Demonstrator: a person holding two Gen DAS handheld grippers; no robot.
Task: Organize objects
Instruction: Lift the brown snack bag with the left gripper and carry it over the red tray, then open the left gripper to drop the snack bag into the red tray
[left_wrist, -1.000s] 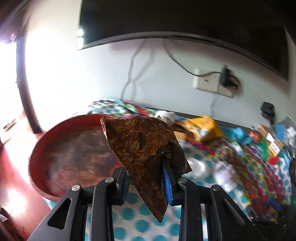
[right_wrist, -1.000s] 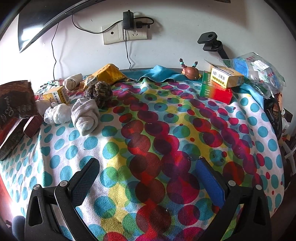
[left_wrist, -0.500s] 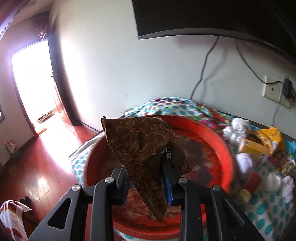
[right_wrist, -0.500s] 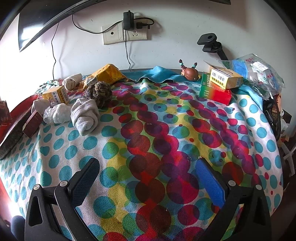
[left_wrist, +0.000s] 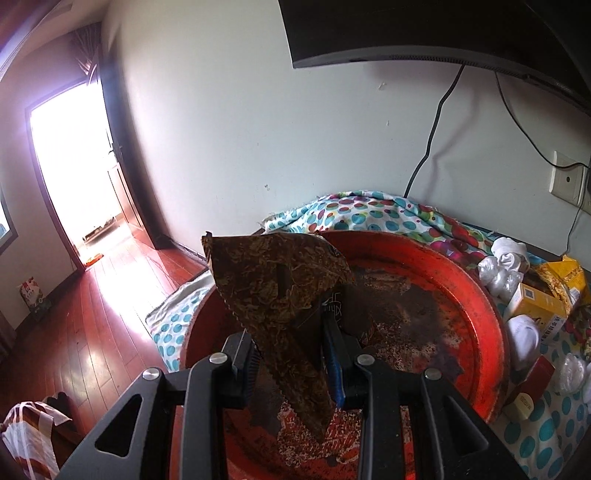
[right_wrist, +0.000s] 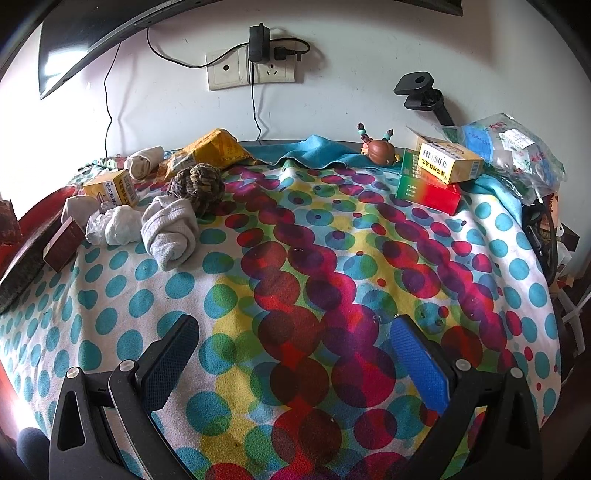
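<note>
My left gripper (left_wrist: 291, 363) is shut on a brown patterned packet (left_wrist: 275, 284) and holds it above the big round red tray (left_wrist: 476, 306). The tray's edge shows at the far left of the right wrist view (right_wrist: 44, 214). My right gripper (right_wrist: 291, 354) is open and empty, low over the dotted cloth (right_wrist: 295, 280). On the cloth at the back left lie a grey rolled sock (right_wrist: 170, 230), a white sock (right_wrist: 118, 225), a brown woven ball (right_wrist: 197, 182), a yellow box (right_wrist: 112, 188) and a dark red box (right_wrist: 62, 243).
At the back right stand a yellow box (right_wrist: 448, 162) on a red-green box (right_wrist: 428, 190), a brown toy crab (right_wrist: 380, 149) and a plastic bag (right_wrist: 513, 147). A wall socket with a charger (right_wrist: 255, 62) is behind. The wooden floor (left_wrist: 92, 314) lies left of the table.
My left gripper has swung left with the packet, from over the cloth to above the red tray. The right gripper has stayed still and open.
</note>
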